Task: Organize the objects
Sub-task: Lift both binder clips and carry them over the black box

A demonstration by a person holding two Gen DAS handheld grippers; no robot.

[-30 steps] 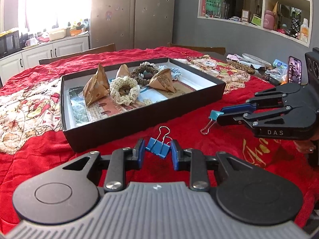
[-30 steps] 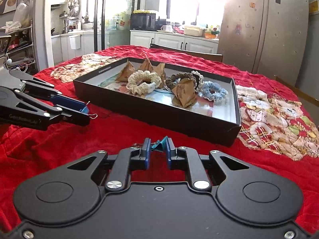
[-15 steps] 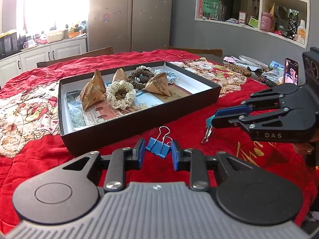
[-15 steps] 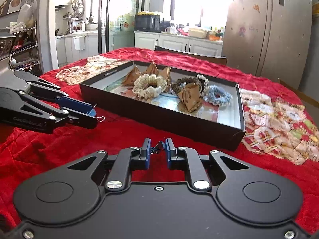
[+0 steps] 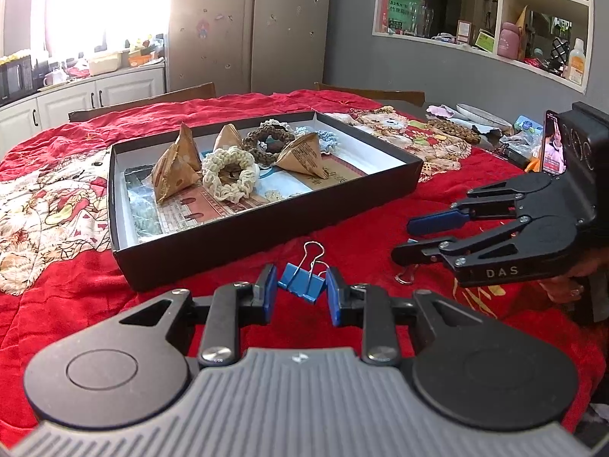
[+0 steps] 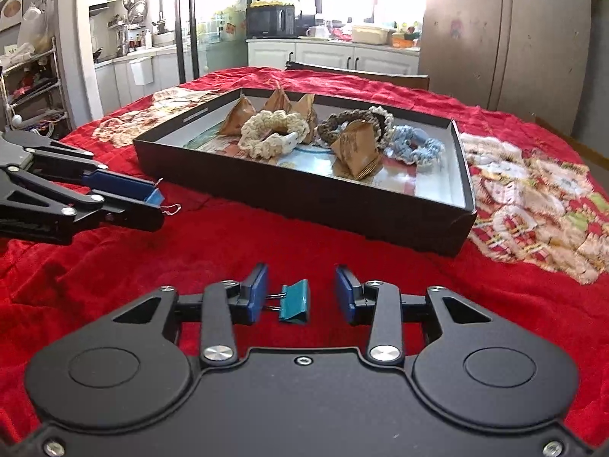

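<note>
My left gripper (image 5: 300, 297) is shut on a blue binder clip (image 5: 302, 285), its wire handles pointing away from me toward the tray. The right wrist view shows that left gripper (image 6: 158, 207) holding the clip (image 6: 152, 197) just above the red cloth. My right gripper (image 6: 300, 297) is opening its jaws. A teal binder clip (image 6: 294, 302) lies on the cloth between its pads, and neither pad presses on it. From the left wrist view the right gripper (image 5: 403, 242) hovers low at the right. The black tray (image 5: 266, 228) holds crocheted rings (image 5: 230, 171) and brown paper pyramids (image 5: 304, 154).
A red patterned cloth (image 6: 228, 243) covers the table. A phone (image 5: 553, 144) and small clutter sit at the table's far right edge. Wooden chair backs (image 5: 144, 101) stand behind the table. Kitchen cabinets and a fridge are beyond.
The right gripper's jaws have opened and let go of the teal clip, which now rests on the cloth between them. The left gripper still holds its blue clip in place.
</note>
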